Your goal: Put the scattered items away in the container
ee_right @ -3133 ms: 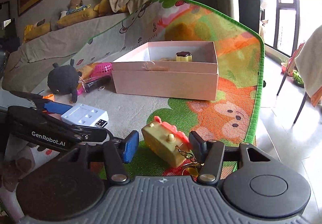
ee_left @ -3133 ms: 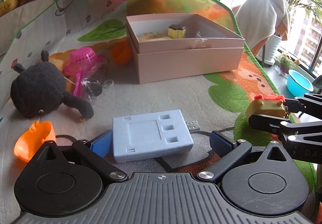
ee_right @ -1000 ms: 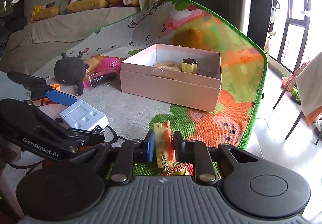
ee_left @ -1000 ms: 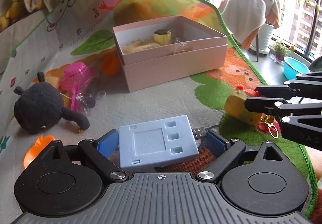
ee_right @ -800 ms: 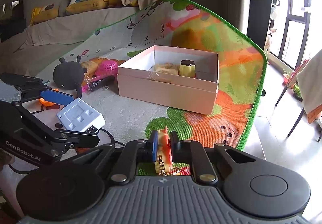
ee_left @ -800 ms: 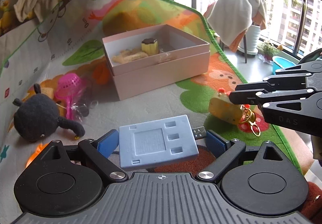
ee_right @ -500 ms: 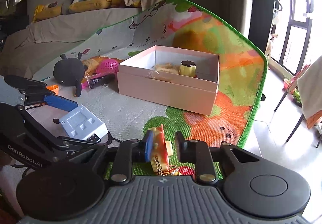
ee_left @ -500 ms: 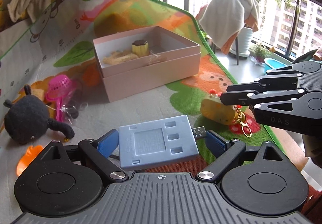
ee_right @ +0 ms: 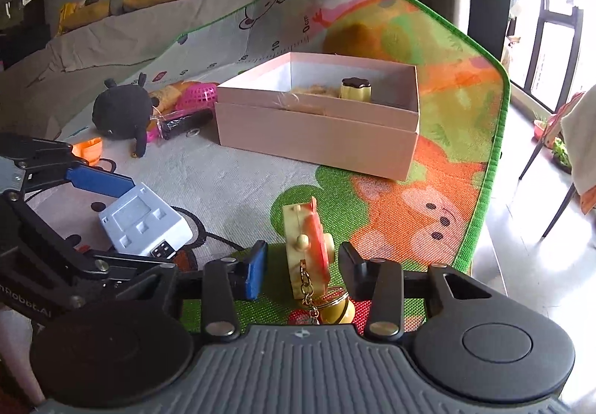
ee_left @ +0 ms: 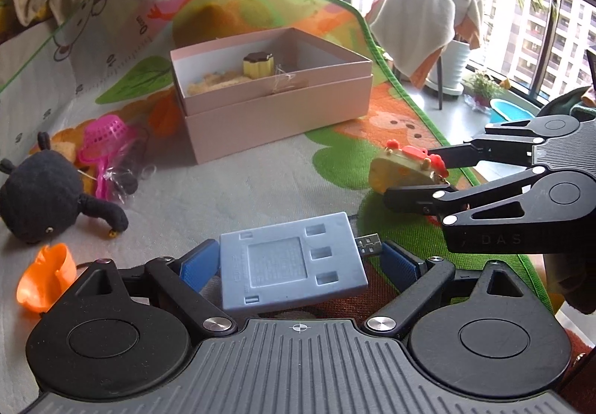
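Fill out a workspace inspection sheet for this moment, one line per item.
Surface: play mat, cloth-covered toward the toys.
Job's things: pink box open, pudding toy inside; yellow keychain toy; blue device.
Clutter: black plush, pink scoop, orange cup.
Grippers: left gripper shut on the device; right gripper has just been opening, pads off the toy between them.
Cables: dark cord beside the device.
Surroundings: draped chair, windows.

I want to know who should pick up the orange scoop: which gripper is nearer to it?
Left. The orange scoop lies just off the left gripper's left side; the right gripper is much farther off, around the yellow keychain toy.
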A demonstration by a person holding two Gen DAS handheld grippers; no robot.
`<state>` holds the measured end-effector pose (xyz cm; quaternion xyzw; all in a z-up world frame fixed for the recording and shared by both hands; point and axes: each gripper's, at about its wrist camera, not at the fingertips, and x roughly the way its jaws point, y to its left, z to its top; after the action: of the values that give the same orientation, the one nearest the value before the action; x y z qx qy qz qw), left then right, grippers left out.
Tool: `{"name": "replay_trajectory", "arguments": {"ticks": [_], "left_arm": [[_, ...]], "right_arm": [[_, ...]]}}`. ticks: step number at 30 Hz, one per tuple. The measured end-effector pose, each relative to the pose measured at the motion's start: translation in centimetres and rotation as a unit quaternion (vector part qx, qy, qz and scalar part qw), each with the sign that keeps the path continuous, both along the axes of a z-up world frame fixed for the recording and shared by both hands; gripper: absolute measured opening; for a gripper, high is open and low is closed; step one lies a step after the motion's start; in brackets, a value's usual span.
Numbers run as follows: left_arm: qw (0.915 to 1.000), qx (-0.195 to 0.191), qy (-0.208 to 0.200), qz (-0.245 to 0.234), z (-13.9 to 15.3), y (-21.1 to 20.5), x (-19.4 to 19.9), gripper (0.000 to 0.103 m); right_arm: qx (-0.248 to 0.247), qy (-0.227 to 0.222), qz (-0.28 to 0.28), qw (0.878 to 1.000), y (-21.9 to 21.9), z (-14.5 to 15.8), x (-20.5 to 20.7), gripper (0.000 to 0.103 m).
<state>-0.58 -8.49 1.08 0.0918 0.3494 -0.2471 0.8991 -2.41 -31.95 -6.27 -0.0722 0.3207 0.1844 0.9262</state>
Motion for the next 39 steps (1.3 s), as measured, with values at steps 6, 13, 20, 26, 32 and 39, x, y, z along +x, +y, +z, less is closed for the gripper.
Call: {"name": "replay_trajectory", "arguments": {"ticks": [6, 13, 20, 26, 32, 39], "left_arm": [[1.0, 0.001, 0.001, 0.003, -0.1, 0.1, 0.1, 0.096], [1.0, -0.003, -0.007, -0.001, 0.4, 0.1, 0.0, 0.096], [0.9941, 0.005, -0.108, -0.016, 5.4, -0.8, 2.8, 0.096], [0.9822, -0.019, -0.187, -0.002, 8.2, -3.1, 11.2, 0.096], [0.9855, -0.05, -0.162, 0.003, 6.7, -2.1, 14.4, 0.098], [0.9909, -0.042, -0.126, 0.022, 4.3, 2.8, 7.9, 0.102]], "right_arm": [[-0.002, 0.002, 0.007, 1.0, -0.1, 0.3, -0.1, 0.026], [0.007, -0.01, 0.022, 1.0, -0.3, 2.2, -0.1, 0.026], [0.052, -0.067, 0.03, 0.996, -1.4, 9.6, 5.2, 0.026], [0.076, -0.079, -0.019, 0.994, -1.8, 12.9, 16.0, 0.027], [0.091, -0.092, -0.047, 0.99, -2.5, 11.2, 18.1, 0.067], [0.086, -0.103, -0.043, 0.99, -1.4, 9.3, 14.8, 0.093]]}}
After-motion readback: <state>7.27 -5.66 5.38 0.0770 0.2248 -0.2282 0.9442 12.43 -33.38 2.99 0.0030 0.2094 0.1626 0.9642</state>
